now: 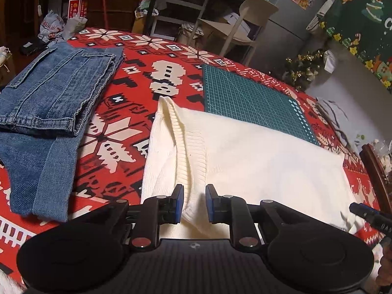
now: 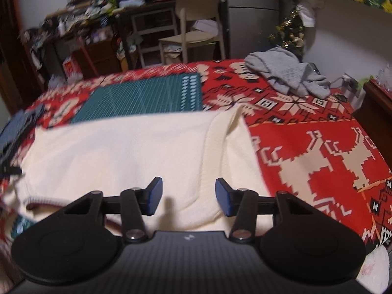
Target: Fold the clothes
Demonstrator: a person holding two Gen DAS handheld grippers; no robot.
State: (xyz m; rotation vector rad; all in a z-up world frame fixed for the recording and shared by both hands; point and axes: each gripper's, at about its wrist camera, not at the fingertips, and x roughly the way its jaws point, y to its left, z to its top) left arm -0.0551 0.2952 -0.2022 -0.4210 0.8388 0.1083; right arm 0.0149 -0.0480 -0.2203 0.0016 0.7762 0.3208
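1. Left wrist view: the left tongs (image 1: 194, 203) hang released, jaws apart over the ribbed edge of the cream sweater (image 1: 257, 152), which lies spread at 6 o'clock on the counter (image 1: 137, 56). Jeans (image 1: 49, 90) sit folded at 9 o'clock, over more denim.
2. Right wrist view, blurred: the right tongs (image 2: 188, 198) gape empty above the sweater's near edge. A grey garment (image 2: 286, 73) lies crumpled at 1 o'clock, so folding remains.

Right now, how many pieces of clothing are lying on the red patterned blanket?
3: folded blue denim jeans at the left, a cream knitted sweater in the middle, a crumpled grey garment at the far right. Others may be hidden.
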